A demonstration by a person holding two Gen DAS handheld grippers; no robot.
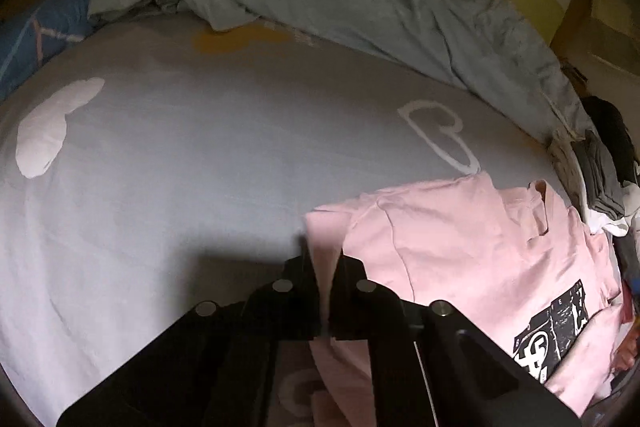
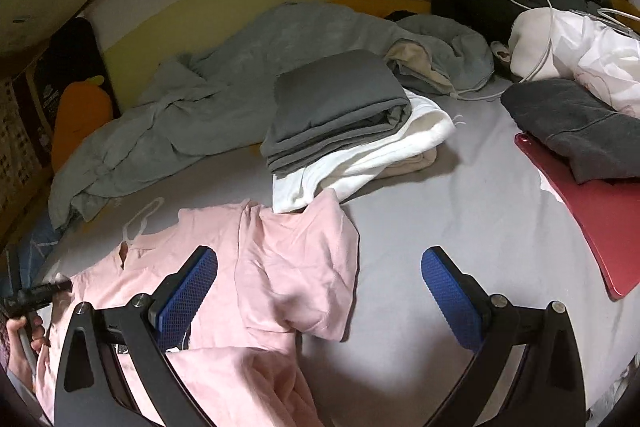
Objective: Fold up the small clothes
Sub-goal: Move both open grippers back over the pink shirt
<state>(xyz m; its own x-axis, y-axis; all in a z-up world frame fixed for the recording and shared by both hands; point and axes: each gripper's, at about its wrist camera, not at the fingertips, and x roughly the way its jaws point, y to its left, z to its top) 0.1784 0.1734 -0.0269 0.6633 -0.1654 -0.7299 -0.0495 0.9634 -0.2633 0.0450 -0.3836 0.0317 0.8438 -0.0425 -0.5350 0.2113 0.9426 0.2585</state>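
Observation:
A pink T-shirt (image 1: 460,259) with a black-and-white print lies on the pale grey bed sheet (image 1: 180,167), at the lower right of the left wrist view. My left gripper (image 1: 324,259) is shut on a fold of its near left edge, and pink cloth runs up between the black fingers. In the right wrist view the pink T-shirt (image 2: 288,267) spreads across the lower left with one sleeve turned up. My right gripper (image 2: 320,255) hovers over that sleeve, open wide, with nothing between its blue pads (image 2: 188,295). The left gripper (image 2: 36,297) and a hand (image 2: 20,343) show at the far left edge.
A folded dark grey garment (image 2: 336,107) lies on a white one (image 2: 380,151) just beyond the shirt. A crumpled grey-blue blanket (image 2: 192,115) runs along the wall side. A flat red item (image 2: 592,223), a dark garment (image 2: 580,123) and white cloth with cables (image 2: 560,39) lie at right.

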